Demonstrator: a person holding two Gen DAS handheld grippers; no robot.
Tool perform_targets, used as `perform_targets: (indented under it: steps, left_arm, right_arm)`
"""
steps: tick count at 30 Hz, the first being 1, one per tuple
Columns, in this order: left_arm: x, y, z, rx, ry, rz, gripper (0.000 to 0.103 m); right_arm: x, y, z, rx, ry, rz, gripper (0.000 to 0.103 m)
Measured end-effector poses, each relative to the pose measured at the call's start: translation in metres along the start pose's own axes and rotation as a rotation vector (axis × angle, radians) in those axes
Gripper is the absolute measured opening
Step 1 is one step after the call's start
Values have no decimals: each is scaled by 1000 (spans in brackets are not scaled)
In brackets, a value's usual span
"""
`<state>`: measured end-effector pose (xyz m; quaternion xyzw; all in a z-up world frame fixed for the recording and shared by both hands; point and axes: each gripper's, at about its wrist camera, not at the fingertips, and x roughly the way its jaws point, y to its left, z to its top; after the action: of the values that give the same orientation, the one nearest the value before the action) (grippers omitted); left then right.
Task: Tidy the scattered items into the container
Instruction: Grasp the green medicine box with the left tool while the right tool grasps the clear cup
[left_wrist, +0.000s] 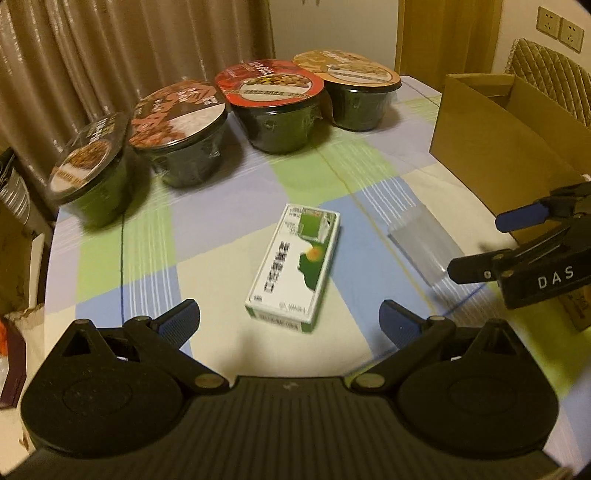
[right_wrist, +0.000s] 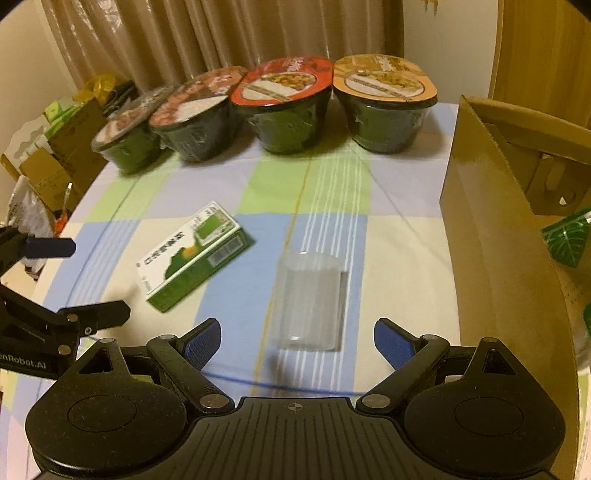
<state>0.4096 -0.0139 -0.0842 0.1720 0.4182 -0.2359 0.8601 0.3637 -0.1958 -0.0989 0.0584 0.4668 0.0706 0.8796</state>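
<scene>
A white and green carton (left_wrist: 293, 267) (right_wrist: 192, 254) lies flat on the checked tablecloth, just ahead of my left gripper (left_wrist: 290, 325), which is open and empty. A clear plastic cup (right_wrist: 308, 301) (left_wrist: 421, 243) lies on its side between and just beyond the fingers of my right gripper (right_wrist: 297, 343), also open with nothing held. The cardboard box (right_wrist: 491, 229) (left_wrist: 491, 147) stands open at the right of the table. Each gripper shows at the edge of the other's view, the right gripper (left_wrist: 480, 242) and the left gripper (right_wrist: 88, 280).
Several sealed instant-noodle bowls (left_wrist: 271, 110) (right_wrist: 291, 107) stand in a row along the far edge before a curtain. Inside the box lies a green leaf-print pack (right_wrist: 567, 236). Cartons and bags (right_wrist: 55, 162) crowd the floor left of the table.
</scene>
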Motion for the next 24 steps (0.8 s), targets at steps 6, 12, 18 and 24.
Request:
perform_targets:
  steps: [6,12,18,24]
  left_arm:
    - [28,7,19,52,10,-16,101]
    - [56,6,33,89,23,-47,101]
    - [78,0,36,140,57,-74,96]
    - [90,1,41,149,71,-83,88]
  right_arm:
    - [20,-5,12,0,22,-9,95]
    - [38,-9,16,4,44,-10,95]
    - [50,-10,17,-11,53,-15,95]
    - [61,-8,18,-27,64,-9,76]
